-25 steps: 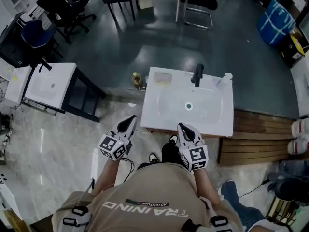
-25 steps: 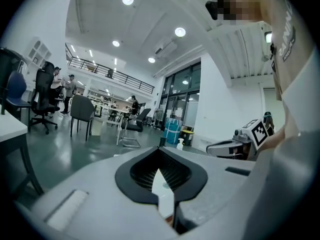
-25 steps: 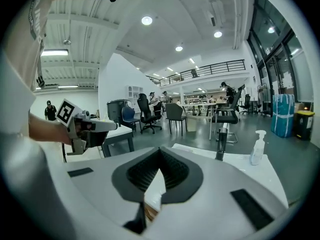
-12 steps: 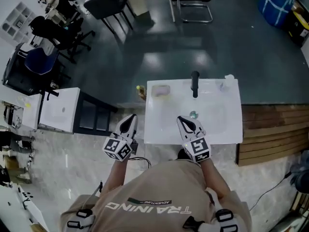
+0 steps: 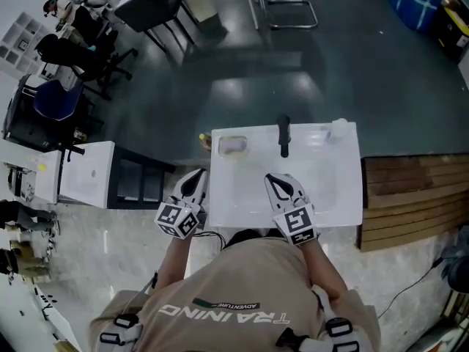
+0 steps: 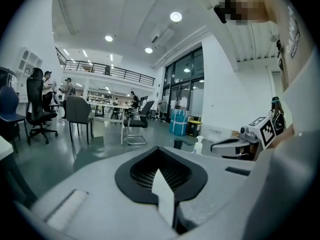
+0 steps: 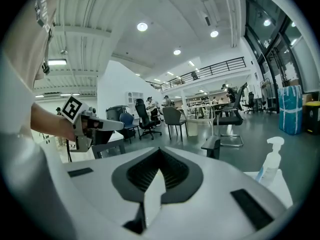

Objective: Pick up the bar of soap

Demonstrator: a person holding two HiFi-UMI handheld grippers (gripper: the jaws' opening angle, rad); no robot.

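In the head view the bar of soap (image 5: 232, 145) lies pale in a small dish on the back left corner of the white sink (image 5: 344, 196). My left gripper (image 5: 195, 180) hovers at the sink's front left edge, shut and holding nothing. My right gripper (image 5: 279, 184) is over the front of the basin, shut and holding nothing too. In the left gripper view the left gripper (image 6: 162, 184) has its jaws together, and so does the right gripper (image 7: 155, 186) in the right gripper view. The soap shows in neither gripper view.
A black faucet (image 5: 283, 135) stands at the sink's back middle and a spray bottle (image 5: 338, 128) at its back right. A small bottle (image 5: 206, 141) sits by the sink's left back corner. A white side table (image 5: 84, 171) is at the left, wooden decking (image 5: 410, 196) at the right.
The person has stepped up to the sink. Both grippers have moved from in front of its front edge to over that edge, still shut.
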